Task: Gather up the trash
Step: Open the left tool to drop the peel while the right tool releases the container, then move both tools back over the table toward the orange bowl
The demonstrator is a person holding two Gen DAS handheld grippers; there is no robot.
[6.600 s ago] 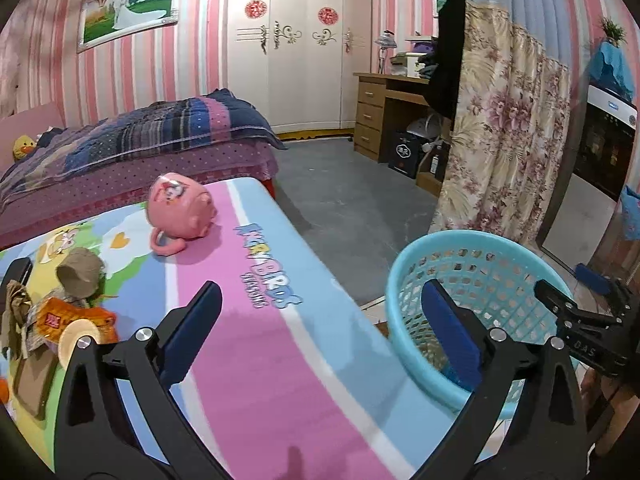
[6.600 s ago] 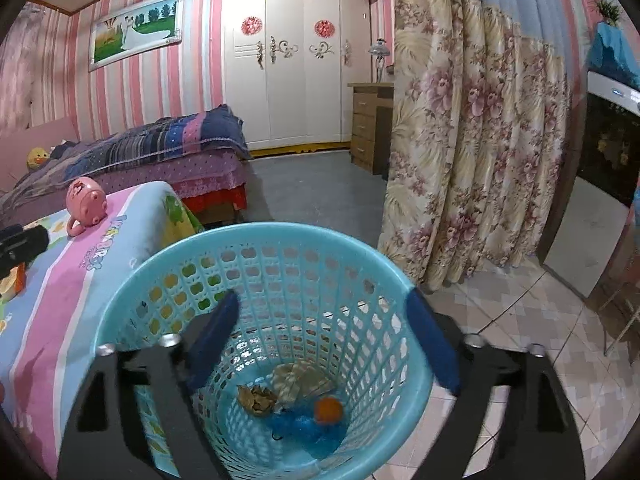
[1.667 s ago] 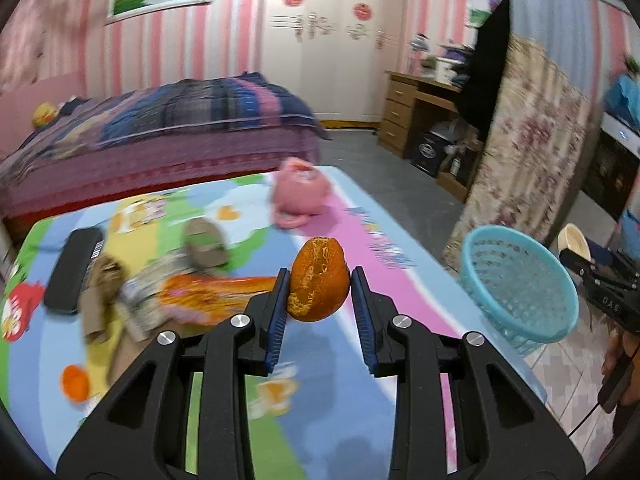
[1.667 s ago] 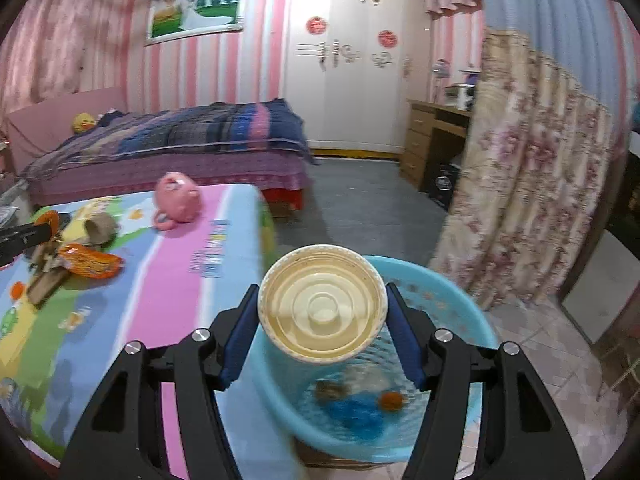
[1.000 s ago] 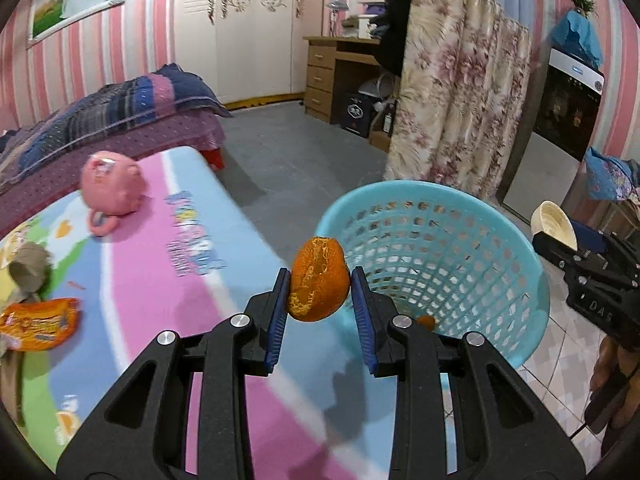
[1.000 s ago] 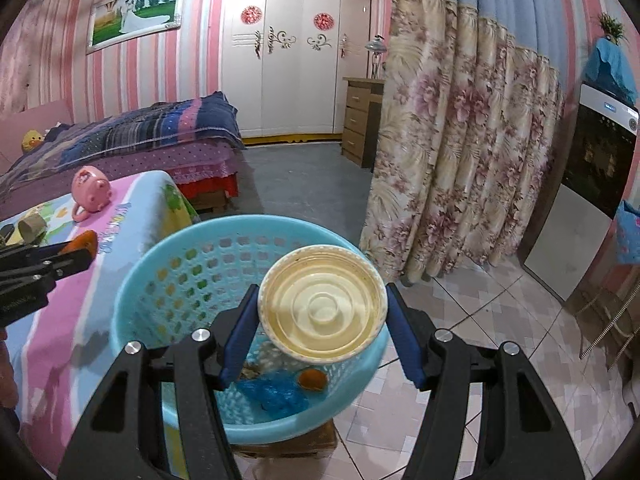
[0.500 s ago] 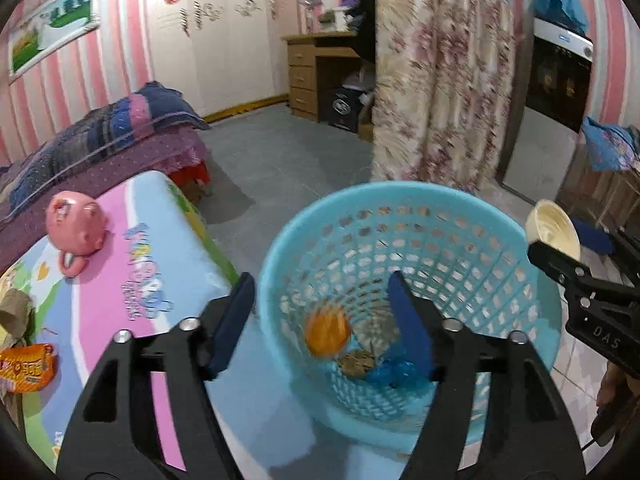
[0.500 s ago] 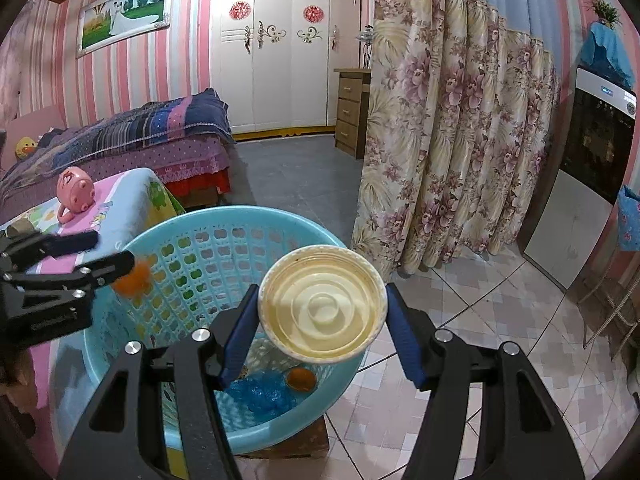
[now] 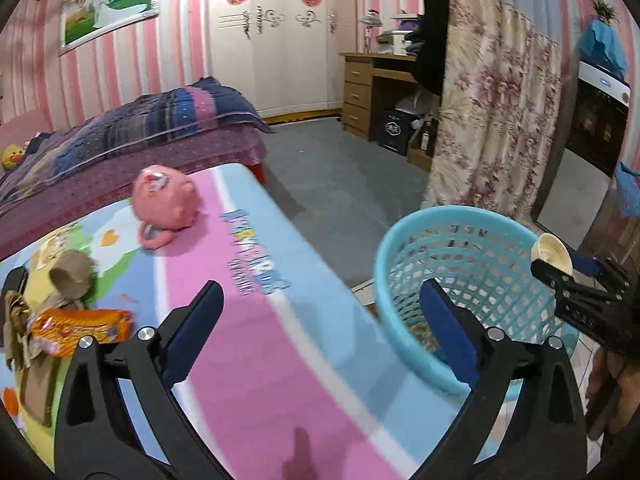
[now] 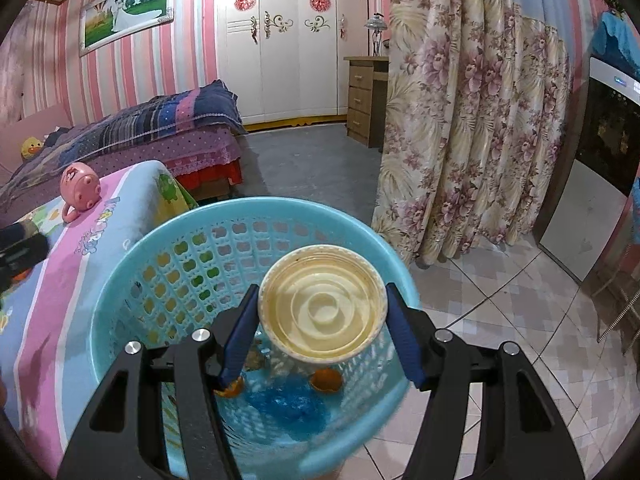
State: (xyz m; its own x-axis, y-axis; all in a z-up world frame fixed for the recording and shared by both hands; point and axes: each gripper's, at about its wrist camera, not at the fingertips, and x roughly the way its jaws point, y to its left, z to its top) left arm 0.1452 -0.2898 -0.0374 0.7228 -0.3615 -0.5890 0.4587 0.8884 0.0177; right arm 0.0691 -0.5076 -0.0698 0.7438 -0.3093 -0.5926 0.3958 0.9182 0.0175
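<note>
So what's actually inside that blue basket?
In the blue basket lie two orange peel pieces, a crumpled blue wrapper and brownish scraps. The cream cup held by the right gripper covers the rest.

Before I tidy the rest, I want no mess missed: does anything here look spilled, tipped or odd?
Nothing looks spilled. The pink piggy mug lies on its side on the table's cartoon cloth, handle toward the camera. The orange wrapper is crumpled among scraps at the table's left. The blue basket stands upright.
</note>
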